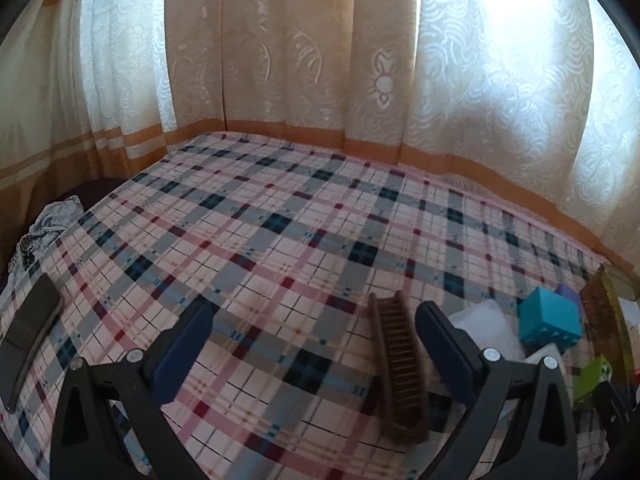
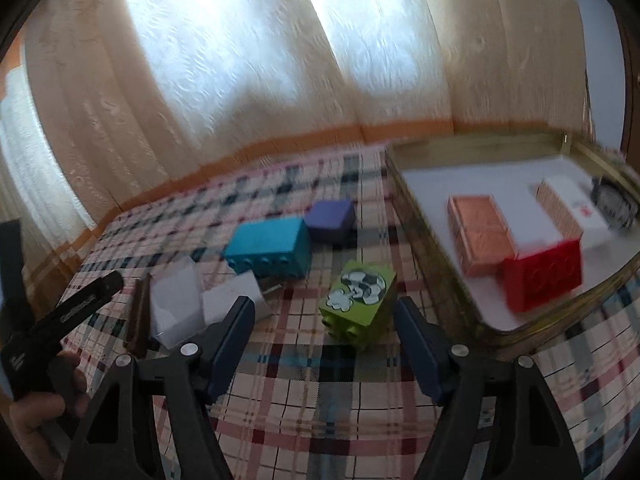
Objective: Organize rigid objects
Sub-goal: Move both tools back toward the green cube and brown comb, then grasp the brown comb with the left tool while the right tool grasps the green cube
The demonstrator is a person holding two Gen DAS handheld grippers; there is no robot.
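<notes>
Green block [image 2: 358,304], lying on the plaid cloth [image 2: 304,400] beside the tray [image 2: 420,216], is being lined up between the right gripper's [image 2: 326,338] parted jaws, the left gripper [image 1: 314,330] held empty, apart; closing and lifting trayward seem called for.

both the left gripper [image 1: 314,322] and the right gripper [image 2: 326,322] have matte black triangular arms with triangular cut-outs, round silver screw heads at the joints, and flat dark navy pads on the fingers [image 2: 230,344], one handle bearing small white lettering.
</notes>
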